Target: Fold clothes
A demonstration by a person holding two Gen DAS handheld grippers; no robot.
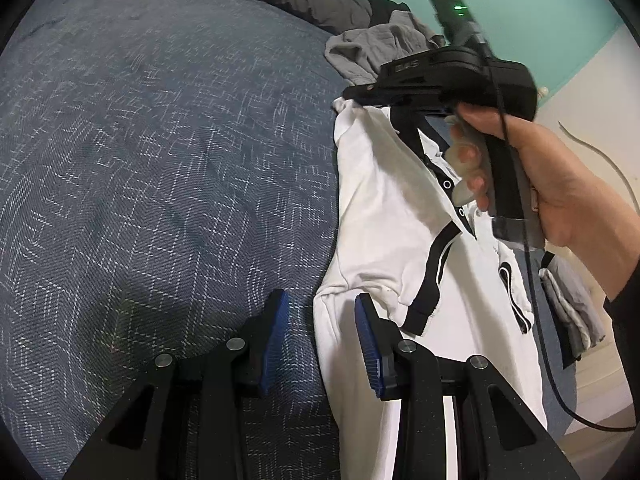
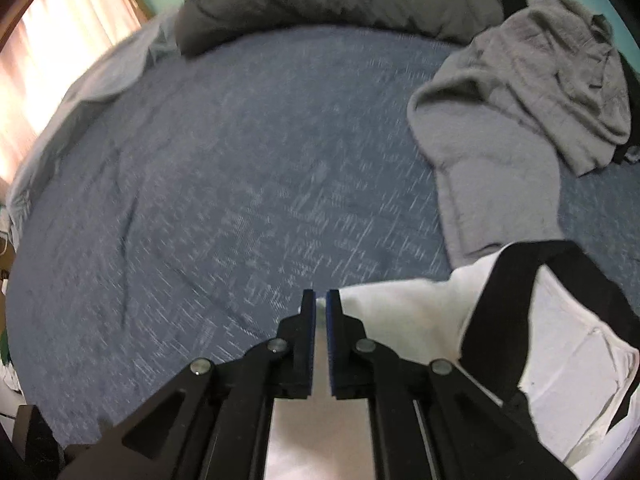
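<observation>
Your right gripper pinches a shoulder of the soft white black-trimmed polo shirt, hanging limp at frame right over the blue woven bedspread. Your left gripper stands spread beside its side seam. Light, floppy cloth; take the other shoulder.

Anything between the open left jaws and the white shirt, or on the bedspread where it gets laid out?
Nothing visible. The left gripper is open with the white shirt hanging right at its inner pad. The blue bedspread ahead is bare; the grey garment lies off to the right.
</observation>
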